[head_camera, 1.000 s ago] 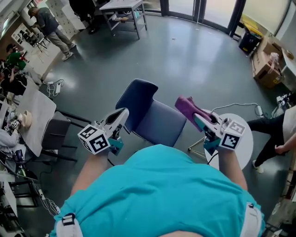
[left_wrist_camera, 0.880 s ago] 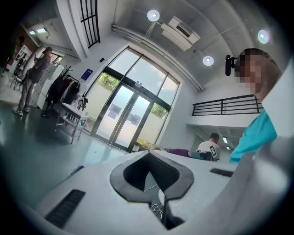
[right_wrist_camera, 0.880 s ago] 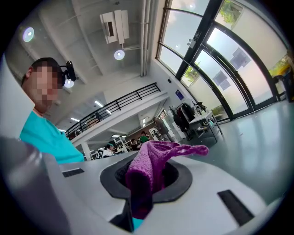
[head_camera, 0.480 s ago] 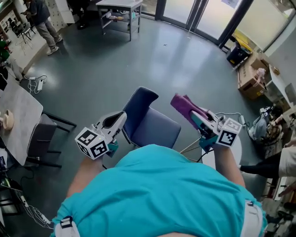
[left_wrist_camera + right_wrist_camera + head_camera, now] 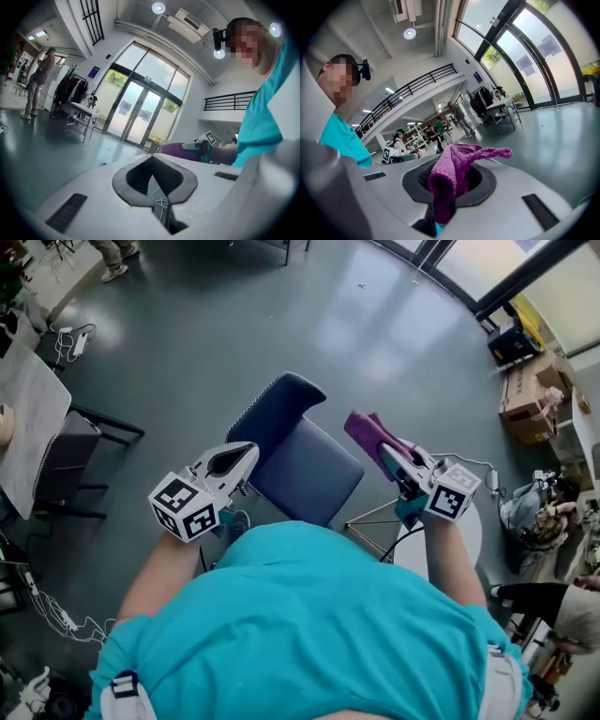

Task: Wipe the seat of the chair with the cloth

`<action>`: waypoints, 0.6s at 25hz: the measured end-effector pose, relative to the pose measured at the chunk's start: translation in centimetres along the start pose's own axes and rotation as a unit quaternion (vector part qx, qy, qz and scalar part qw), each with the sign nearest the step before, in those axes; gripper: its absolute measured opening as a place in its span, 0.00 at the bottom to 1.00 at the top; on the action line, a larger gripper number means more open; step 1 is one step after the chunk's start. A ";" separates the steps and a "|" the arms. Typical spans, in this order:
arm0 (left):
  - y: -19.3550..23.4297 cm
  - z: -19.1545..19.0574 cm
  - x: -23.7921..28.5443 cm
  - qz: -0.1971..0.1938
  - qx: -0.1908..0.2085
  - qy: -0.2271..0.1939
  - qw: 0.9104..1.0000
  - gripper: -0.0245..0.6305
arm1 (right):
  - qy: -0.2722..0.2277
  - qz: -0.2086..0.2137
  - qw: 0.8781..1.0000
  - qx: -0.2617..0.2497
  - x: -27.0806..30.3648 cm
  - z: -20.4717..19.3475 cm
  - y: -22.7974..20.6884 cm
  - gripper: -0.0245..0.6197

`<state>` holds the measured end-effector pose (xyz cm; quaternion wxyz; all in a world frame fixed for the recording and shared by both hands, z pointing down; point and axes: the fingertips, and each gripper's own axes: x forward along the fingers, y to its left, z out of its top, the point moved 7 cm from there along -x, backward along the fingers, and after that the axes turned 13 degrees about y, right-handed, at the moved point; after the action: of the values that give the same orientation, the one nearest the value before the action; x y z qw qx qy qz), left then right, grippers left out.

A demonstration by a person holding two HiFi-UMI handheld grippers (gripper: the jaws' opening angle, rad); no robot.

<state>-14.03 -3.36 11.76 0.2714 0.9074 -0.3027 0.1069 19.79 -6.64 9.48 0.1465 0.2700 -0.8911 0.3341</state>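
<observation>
Cloth of purple knitted fabric [image 5: 368,430] sits pinched in the right tool [image 5: 392,457], raised above the right edge of the dark blue padded chair [image 5: 305,470] and not yet touching its seat. A loose end pokes forward past the jaws, probably so it can be laid flat on the cushion. The left tool [image 5: 234,457] hovers over the chair's left edge, jaws pressed together on nothing, seemingly out of the way. A small round white table [image 5: 474,521] stands just right of the chair.
</observation>
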 end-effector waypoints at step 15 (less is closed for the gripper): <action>3.6 -15.5 13.9 0.055 -0.009 0.123 0.991 0.04 | 0.185 -0.016 0.982 -0.043 17.9 -18.7 -19.5 0.12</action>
<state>-5.62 -3.94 31.19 0.3086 0.8669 -0.3174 0.2293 18.09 -13.19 41.12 0.3258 0.2107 -0.8578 0.3371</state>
